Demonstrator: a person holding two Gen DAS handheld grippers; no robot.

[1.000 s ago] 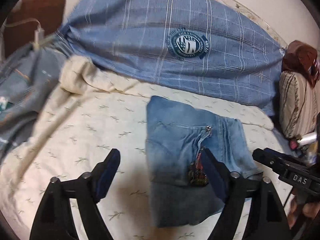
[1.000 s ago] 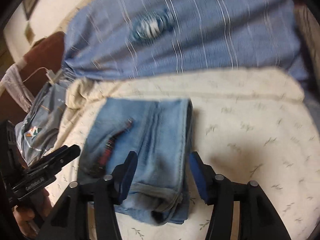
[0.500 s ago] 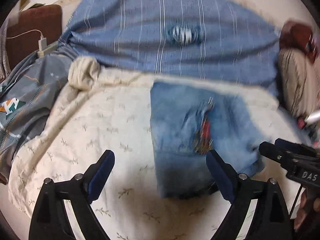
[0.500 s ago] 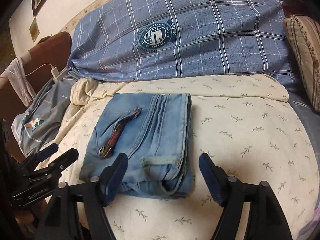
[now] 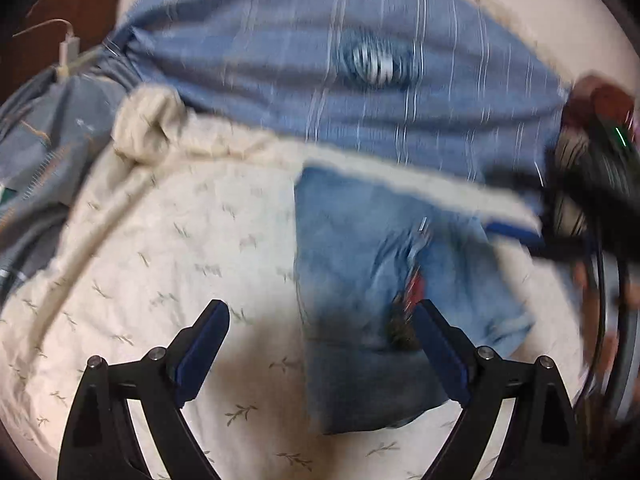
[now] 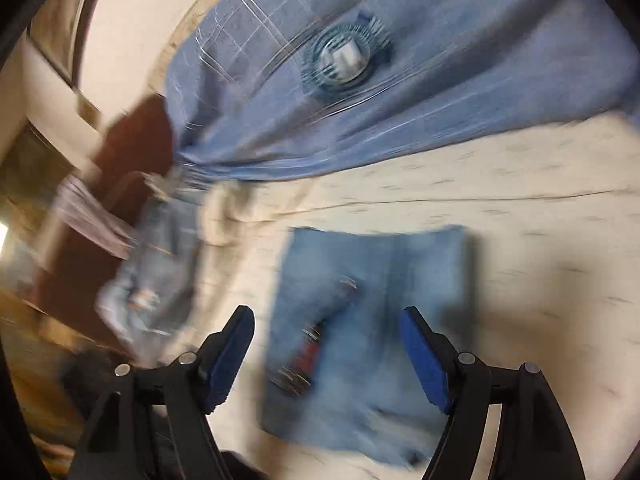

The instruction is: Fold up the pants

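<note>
Nearest each camera, the left gripper (image 5: 320,344) and right gripper (image 6: 326,354) gape wide, jaws just opened further, gripping nothing. Beyond them the faded blue denim pants (image 5: 384,304) lie as 1 compact folded rectangle on the cream leaf-print bedsheet (image 5: 180,240); folding looks essentially finished.

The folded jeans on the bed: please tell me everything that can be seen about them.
The jeans are light blue denim, faded, folded into a compact, roughly rectangular stack with layered edges showing at one end. A dark and red trim or tag lies on the top face, too blurred to identify. They lie flat on the cream sheet with a small leaf print, in front of the blue checked pillow. Both open grippers are near them, but neither pinches them.
</note>
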